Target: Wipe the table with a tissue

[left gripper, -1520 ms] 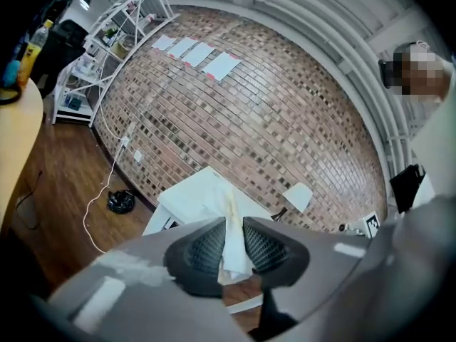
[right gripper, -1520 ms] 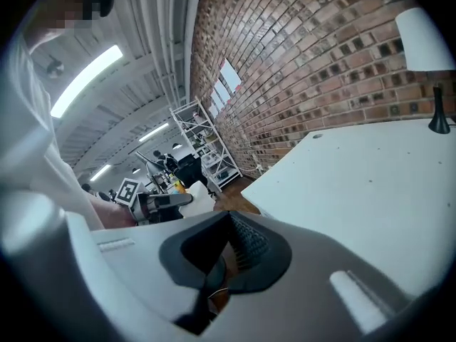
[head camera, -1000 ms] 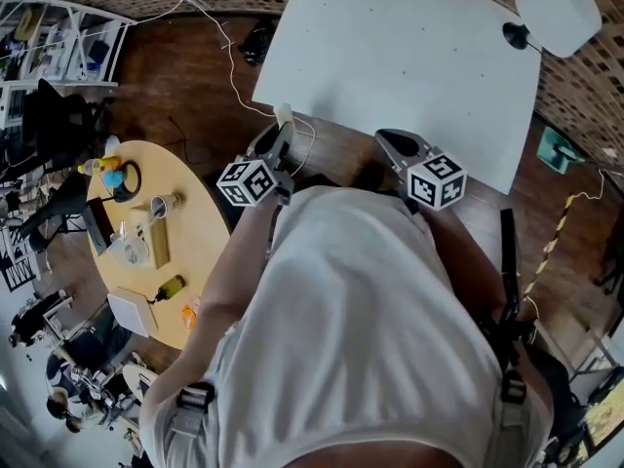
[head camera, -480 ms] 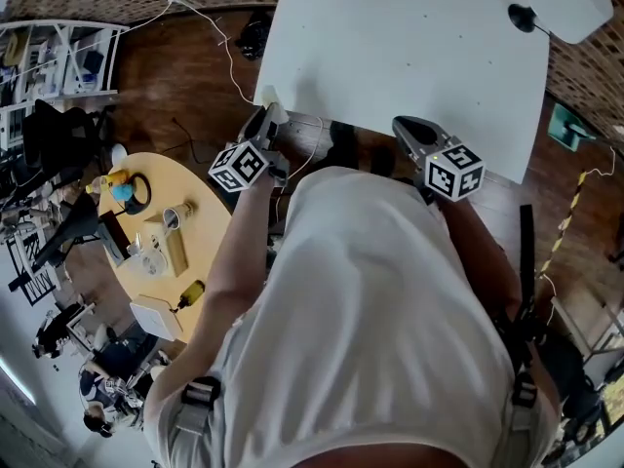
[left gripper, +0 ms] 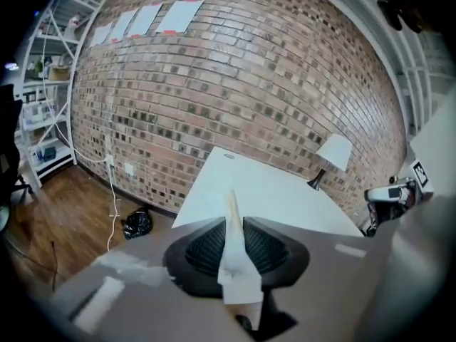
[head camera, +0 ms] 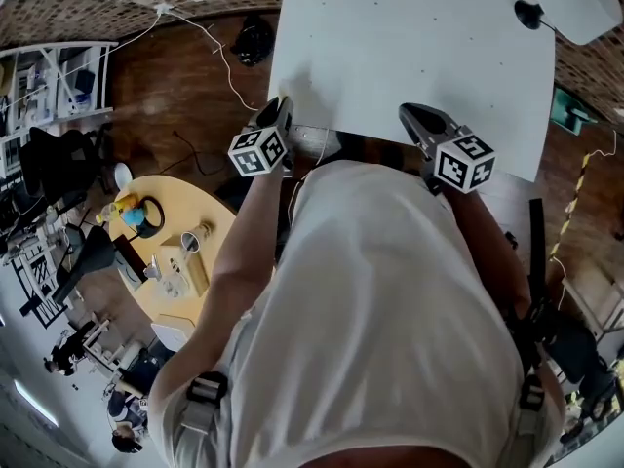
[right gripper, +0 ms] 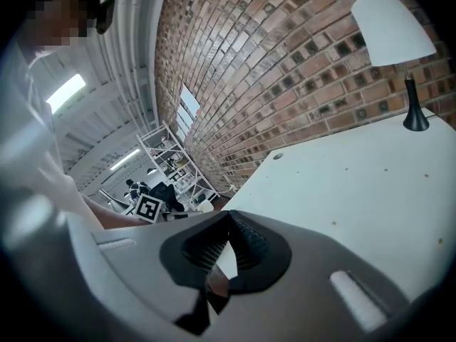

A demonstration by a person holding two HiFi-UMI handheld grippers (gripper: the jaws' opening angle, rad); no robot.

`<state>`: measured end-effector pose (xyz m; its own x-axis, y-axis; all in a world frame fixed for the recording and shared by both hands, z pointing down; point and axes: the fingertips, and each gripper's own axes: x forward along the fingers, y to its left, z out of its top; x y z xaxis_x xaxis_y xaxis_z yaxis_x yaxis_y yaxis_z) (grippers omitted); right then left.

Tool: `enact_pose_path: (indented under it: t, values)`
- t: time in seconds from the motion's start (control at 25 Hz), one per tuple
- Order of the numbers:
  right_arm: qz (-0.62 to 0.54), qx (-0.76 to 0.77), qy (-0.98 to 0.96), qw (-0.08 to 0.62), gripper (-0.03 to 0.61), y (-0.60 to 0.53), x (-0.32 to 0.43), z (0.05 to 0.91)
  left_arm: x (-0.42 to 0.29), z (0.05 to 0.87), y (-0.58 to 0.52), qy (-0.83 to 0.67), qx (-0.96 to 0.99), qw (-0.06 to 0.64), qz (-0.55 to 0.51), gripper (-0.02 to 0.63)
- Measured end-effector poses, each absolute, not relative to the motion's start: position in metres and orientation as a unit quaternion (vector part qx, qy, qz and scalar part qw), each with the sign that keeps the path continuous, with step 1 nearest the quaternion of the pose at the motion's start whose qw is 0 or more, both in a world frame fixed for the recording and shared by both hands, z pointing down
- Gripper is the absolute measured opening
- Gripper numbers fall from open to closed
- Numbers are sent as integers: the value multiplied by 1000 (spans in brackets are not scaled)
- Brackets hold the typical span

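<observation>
In the left gripper view, the left gripper [left gripper: 233, 223] is seen with its fingers pinching a folded white tissue [left gripper: 237, 266]. The tissue is clamped between the ribbed pads and sticks out past the fingertips as a narrow upright strip. None of this is given by the head view, where that gripper is seen only from above and the tissue cannot be made out.

In the right gripper view, the right gripper [right gripper: 229, 218] is shown with its fingertips pressed together and nothing between them. Only the pale tabletop is seen through the gap lower down between the pads.

The white table [head camera: 409, 57] lies just ahead of both pairs of fingertips, and the head view places both grippers at its near edge. A white lamp [right gripper: 392, 27] stands at the table's far corner, well beyond the right fingers, against a brick wall [left gripper: 235, 84].

Only the head view shows a round wooden table [head camera: 210, 224], set well to the left of the left fingers and covered with small items. A black bag [left gripper: 137, 223] lies on the wooden floor below and left of the left fingertips, near a white cable [left gripper: 112, 184] hanging down the wall.

In the head view, the hands and much of the floor are hidden by the person's white shirt [head camera: 380, 320]. In each gripper view, the lower part is blocked by the gripper's own grey body.
</observation>
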<state>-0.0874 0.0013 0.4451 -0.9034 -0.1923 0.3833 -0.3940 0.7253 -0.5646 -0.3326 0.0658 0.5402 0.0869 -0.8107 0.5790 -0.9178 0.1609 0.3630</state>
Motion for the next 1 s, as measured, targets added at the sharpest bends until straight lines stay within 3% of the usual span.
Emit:
enact_pose_path:
  t: [0.36,1.0]
  values:
    - [343,208,-902,158,6,-20,-92,446,-335,584,31,-620,646,437,76,78]
    - [371,250,-881,155,6,-19,-92,464,-314,603,12,-572,688,375,243,74]
